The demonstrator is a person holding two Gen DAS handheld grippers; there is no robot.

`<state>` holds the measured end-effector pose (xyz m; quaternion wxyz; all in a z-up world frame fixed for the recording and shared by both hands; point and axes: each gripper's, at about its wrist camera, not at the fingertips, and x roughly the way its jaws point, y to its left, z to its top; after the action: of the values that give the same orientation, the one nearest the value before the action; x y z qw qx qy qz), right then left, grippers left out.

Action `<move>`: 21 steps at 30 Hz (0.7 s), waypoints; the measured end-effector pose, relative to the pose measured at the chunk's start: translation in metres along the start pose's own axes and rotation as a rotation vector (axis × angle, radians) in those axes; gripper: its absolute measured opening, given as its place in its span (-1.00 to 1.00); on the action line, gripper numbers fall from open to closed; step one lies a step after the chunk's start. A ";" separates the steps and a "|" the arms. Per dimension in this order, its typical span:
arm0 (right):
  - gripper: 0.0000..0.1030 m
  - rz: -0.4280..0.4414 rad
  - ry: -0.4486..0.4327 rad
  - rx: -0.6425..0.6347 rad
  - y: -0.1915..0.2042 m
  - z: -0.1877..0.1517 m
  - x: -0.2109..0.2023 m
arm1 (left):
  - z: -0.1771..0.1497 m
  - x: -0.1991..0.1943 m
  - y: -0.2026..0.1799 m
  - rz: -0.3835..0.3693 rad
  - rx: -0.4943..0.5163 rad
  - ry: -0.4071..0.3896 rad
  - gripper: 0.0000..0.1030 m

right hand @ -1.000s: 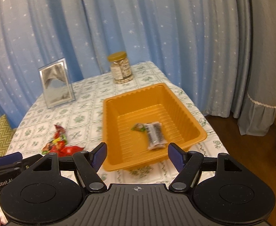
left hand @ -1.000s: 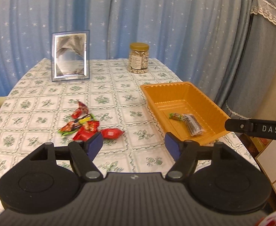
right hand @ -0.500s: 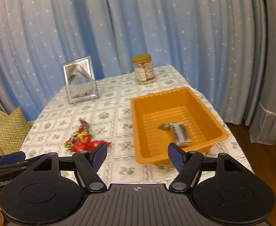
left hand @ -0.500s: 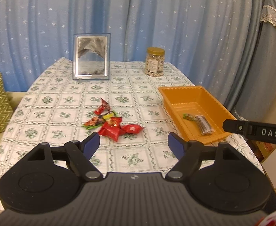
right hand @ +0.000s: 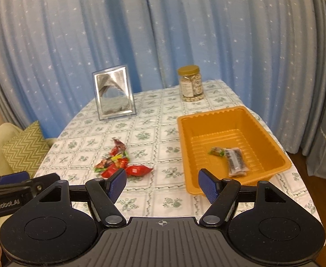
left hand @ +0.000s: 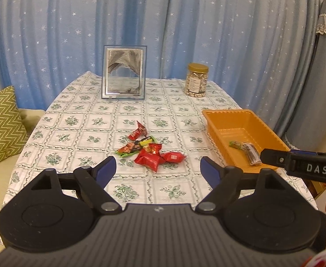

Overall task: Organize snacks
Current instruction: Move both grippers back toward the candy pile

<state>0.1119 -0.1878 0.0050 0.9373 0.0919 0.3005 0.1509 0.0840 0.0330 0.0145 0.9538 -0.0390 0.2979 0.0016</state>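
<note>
Blue star-dotted curtains hang behind a counter [left hand: 91, 120] covered in a green-and-white floral cloth, with a picture frame [left hand: 124, 72] and a lidded jar [left hand: 196, 79] standing at its far side. An orange tray [right hand: 274, 138] sits on the right part of the counter and already holds two snacks: a small green-wrapped piece [right hand: 216, 150] and a clear packet [right hand: 235, 161] with dark contents. The rest is not yet sorted: a heap of red and green wrapped snacks [left hand: 150, 150] lies on the cloth, well apart from the tray, so most of the job appears to remain.

Neither tool has hold of anything. The left gripper [left hand: 158, 169] has its fingers spreading wider at this moment, with nothing between them; the heap lies on the counter beyond them, roughly in line with the gap and slightly toward the left finger. The right gripper [right hand: 162, 184] holds its fingers apart and empty, the tray's near corner showing just beyond its right finger, the heap off to its left.
</note>
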 end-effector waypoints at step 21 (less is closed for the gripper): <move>0.38 0.113 0.055 -0.216 0.032 -0.013 0.110 | -0.013 0.093 0.057 -0.006 0.112 0.112 0.62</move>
<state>0.1817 -0.1194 -0.0561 0.9231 0.0032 0.3024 0.2375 0.1515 0.0871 -0.0526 0.9364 0.0134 0.3501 -0.0202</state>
